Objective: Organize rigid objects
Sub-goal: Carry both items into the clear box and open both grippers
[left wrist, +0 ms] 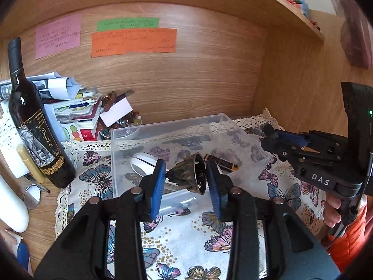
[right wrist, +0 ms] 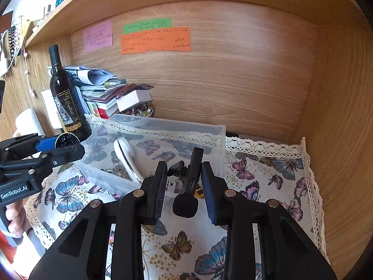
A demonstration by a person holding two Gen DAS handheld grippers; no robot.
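Observation:
My left gripper (left wrist: 186, 177) is shut on a dark camouflage cone-shaped object (left wrist: 188, 175) and holds it over the clear plastic box (left wrist: 116, 137). My right gripper (right wrist: 184, 186) is shut on a black wireless microphone (right wrist: 192, 175) with a foam tip, held over the box's near right corner (right wrist: 221, 130). Inside the box lie a white mouse (left wrist: 143, 162), a dark brown-striped item (left wrist: 223, 163) and some keys (right wrist: 119, 170). The left gripper also shows in the right wrist view (right wrist: 58, 144), the right gripper in the left wrist view (left wrist: 270, 137).
A wine bottle (left wrist: 32, 126) stands at the left beside a pile of papers and boxes (left wrist: 74, 107). A small round mirror (left wrist: 31, 196) and a gold pen (left wrist: 30, 163) lie left of the butterfly cloth (left wrist: 186, 233). Wooden walls enclose the back and right.

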